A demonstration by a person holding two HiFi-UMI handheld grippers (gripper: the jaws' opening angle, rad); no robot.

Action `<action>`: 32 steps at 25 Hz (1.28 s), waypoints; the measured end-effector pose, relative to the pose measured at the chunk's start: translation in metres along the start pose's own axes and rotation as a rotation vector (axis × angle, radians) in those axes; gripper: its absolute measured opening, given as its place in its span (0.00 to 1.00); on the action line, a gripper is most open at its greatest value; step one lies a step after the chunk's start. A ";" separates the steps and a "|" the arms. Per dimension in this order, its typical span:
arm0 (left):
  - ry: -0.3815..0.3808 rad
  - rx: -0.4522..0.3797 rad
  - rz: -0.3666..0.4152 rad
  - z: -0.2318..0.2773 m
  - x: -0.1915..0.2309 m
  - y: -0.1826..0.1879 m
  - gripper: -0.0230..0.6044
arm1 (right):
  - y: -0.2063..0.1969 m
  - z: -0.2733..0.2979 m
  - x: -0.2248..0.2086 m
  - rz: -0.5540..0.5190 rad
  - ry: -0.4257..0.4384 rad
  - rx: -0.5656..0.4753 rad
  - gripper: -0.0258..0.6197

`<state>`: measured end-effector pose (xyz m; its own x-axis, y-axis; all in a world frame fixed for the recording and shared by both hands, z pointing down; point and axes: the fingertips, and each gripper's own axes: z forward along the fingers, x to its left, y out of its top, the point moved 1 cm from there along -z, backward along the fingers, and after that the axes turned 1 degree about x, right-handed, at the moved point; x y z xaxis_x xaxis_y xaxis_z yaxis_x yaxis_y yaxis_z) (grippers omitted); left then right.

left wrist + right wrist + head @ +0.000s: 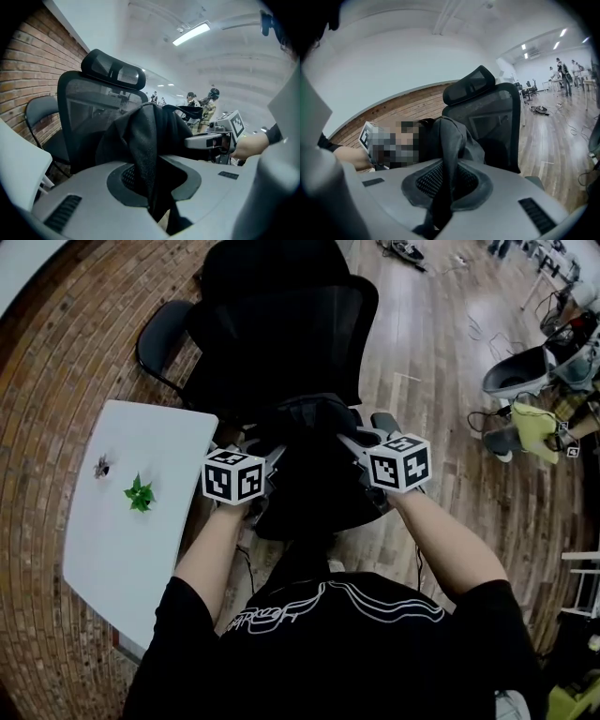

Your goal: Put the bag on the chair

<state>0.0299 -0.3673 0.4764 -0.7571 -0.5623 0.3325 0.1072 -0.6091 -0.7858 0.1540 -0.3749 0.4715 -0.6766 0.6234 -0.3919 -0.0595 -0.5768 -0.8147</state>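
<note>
A black fabric bag (314,442) hangs between my two grippers, just in front of the black mesh office chair (281,329). My left gripper (267,465) is shut on the bag's left side; in the left gripper view the black cloth (145,154) is pinched between the jaws. My right gripper (361,451) is shut on the right side, where a grey-black fold of the bag (447,164) runs through the jaws. The chair's backrest (93,117) and headrest (471,84) stand right behind the bag. The seat is hidden under the bag.
A white table (131,521) stands at the left with a small green plant (140,493) and a small dark object (101,466) on it. A second dark chair (159,334) stands by the brick wall. Cables and other chairs (520,376) lie on the wooden floor at the right.
</note>
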 end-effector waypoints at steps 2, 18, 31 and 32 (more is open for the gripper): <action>0.012 0.001 -0.004 0.007 0.009 0.002 0.17 | 0.002 0.010 -0.008 -0.011 -0.011 0.005 0.09; 0.027 0.045 -0.085 0.071 0.092 0.010 0.17 | 0.012 0.097 -0.072 0.064 -0.042 0.111 0.10; 0.011 0.117 -0.062 0.108 0.131 -0.014 0.18 | -0.013 0.140 -0.105 0.114 -0.074 0.194 0.11; 0.009 0.119 -0.062 0.110 0.132 -0.016 0.18 | -0.015 0.142 -0.106 0.114 -0.075 0.196 0.11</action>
<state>-0.0013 -0.4937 0.5900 -0.7705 -0.5164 0.3736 0.1350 -0.7050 -0.6962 0.1227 -0.5071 0.5863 -0.7391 0.5114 -0.4384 -0.1156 -0.7375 -0.6654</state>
